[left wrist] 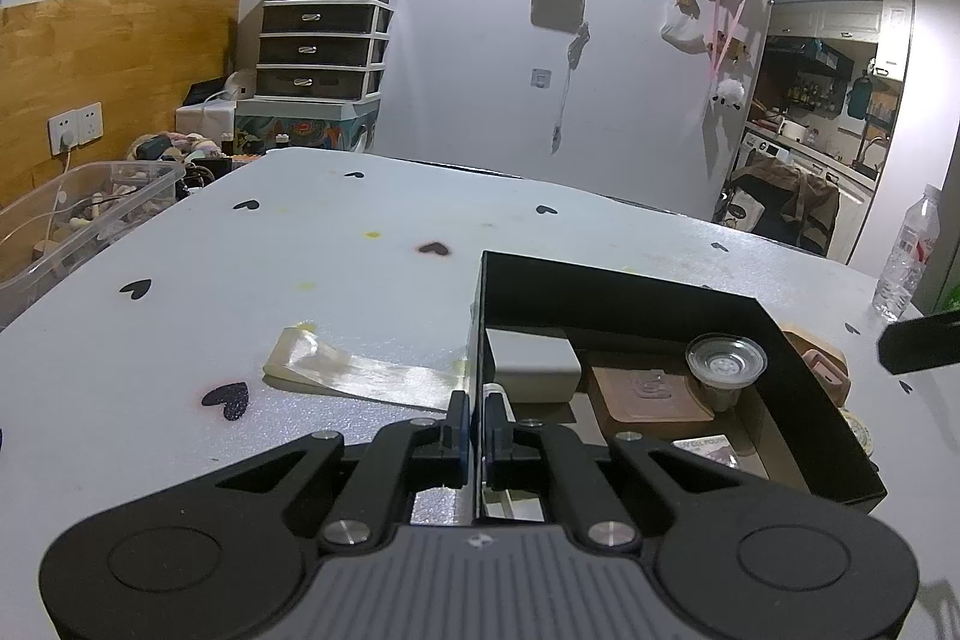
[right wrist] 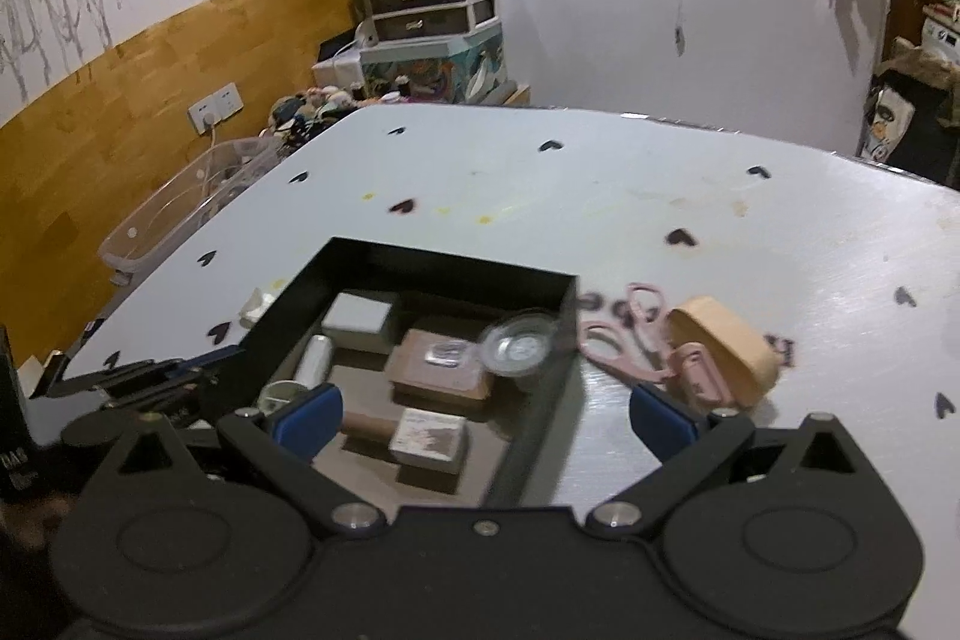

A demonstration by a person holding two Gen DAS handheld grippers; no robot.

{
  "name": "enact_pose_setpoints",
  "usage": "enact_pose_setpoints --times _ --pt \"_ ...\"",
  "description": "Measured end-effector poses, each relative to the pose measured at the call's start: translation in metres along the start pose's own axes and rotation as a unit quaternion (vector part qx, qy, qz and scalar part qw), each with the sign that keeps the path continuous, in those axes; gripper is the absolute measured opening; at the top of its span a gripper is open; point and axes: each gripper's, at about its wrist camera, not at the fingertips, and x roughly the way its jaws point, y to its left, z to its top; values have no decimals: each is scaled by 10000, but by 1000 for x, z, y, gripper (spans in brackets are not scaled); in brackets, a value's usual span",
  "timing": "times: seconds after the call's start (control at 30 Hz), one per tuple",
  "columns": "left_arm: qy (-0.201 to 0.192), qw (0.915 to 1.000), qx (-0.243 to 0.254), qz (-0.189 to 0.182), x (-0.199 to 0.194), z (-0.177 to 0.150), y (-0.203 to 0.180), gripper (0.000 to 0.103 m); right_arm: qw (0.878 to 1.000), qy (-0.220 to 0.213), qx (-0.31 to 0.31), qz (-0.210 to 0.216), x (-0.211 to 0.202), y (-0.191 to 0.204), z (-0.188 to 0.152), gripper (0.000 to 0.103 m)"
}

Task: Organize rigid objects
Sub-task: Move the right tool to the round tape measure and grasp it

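Black open-topped cardboard box (left wrist: 606, 292): left gripper (left wrist: 477, 424) clenched on its thin left wall. Right gripper (right wrist: 483, 415), jaws spread and empty, hangs above the box's near right edge; ahead-right lie pink scissors (right wrist: 624, 334) and a tan tape roll (right wrist: 726, 343) on bare white heart-dotted table (right wrist: 540, 184).

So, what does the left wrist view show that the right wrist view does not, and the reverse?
Only the left wrist view shows the left gripper shut on the near left wall of the black box, a water bottle at the table's right edge, and a strip of clear tape.

Only the right wrist view shows the open right gripper and the whole pink scissors beside a tan roll.

Both show the box, its grey block and its clear-lidded cup.
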Motion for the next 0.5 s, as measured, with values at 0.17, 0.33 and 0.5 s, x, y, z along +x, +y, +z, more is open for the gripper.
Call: enact_pose_setpoints --times 0.17,0.33,0.5 --pt "2 10000 12 17 0 0 0 4 9998 -143 -22 -131 -6 -16 -11 103" --pt "8 10000 26 54 -1 1 -1 4 9989 -383 -219 -127 -12 -31 -26 103" --pt "13 10000 39 83 -1 1 -3 4 9971 -616 -323 -314 -17 -50 -44 103"
